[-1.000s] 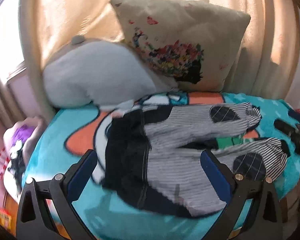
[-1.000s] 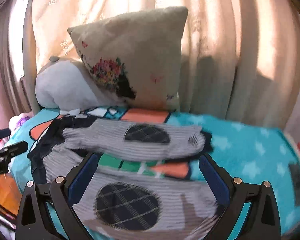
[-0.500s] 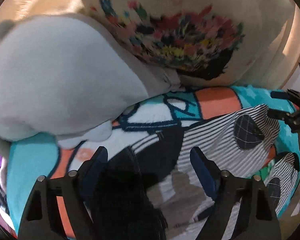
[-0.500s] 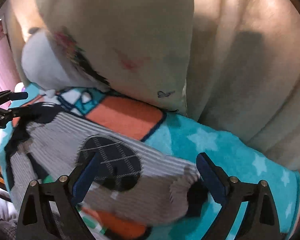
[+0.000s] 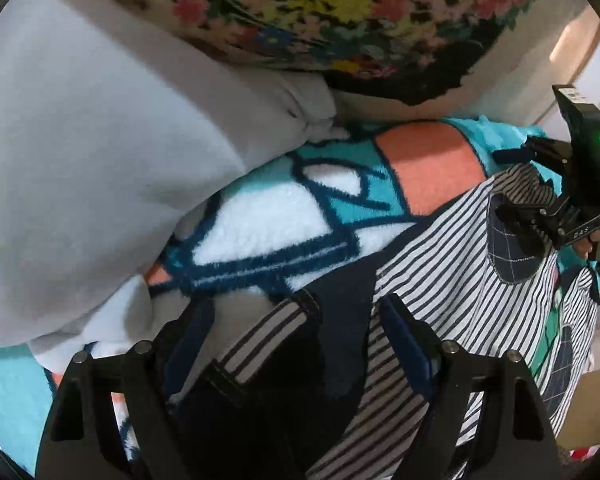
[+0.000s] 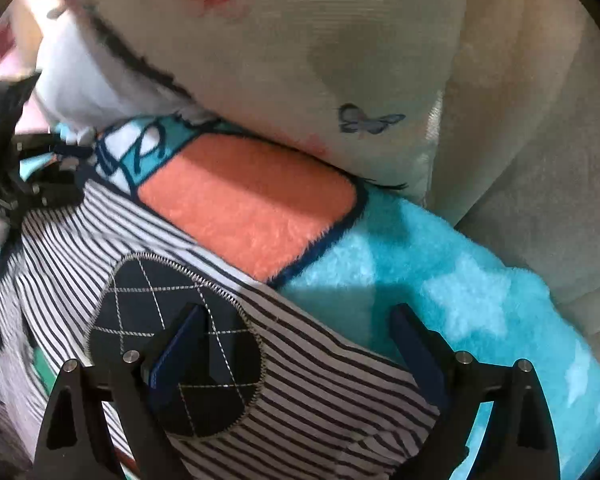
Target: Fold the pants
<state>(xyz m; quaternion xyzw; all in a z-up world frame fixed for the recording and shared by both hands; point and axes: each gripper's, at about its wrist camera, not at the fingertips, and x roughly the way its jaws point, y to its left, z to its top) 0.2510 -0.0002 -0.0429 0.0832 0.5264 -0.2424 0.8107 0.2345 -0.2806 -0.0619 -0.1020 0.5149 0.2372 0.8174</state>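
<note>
The striped pants (image 5: pixel 460 280) lie spread on a turquoise blanket (image 5: pixel 260 220). My left gripper (image 5: pixel 296 320) stands open just over their dark waistband (image 5: pixel 300 380), with a striped belt loop between its fingers. My right gripper (image 6: pixel 300 332) is open over one striped leg (image 6: pixel 320 380), its left finger above the dark checked knee patch (image 6: pixel 140 308). No pad visibly presses on cloth. Each gripper shows in the other's view: the right gripper (image 5: pixel 560 208) over the leg, the left gripper (image 6: pixel 16 184) at the waist end.
A floral pillow (image 5: pixel 340 0) and a pale grey plush cushion (image 5: pixel 80 140) crowd the blanket's far edge, close above the pants. The pillow (image 6: pixel 300 40) and a cream curtain (image 6: pixel 540 120) fill the back of the right wrist view. Bare blanket (image 6: pixel 440 280) lies right of the leg.
Both grippers have dropped and tilted down toward the pants, from a wide look at the bed to close over the waistband and the far leg. The left jaws have narrowed somewhat.
</note>
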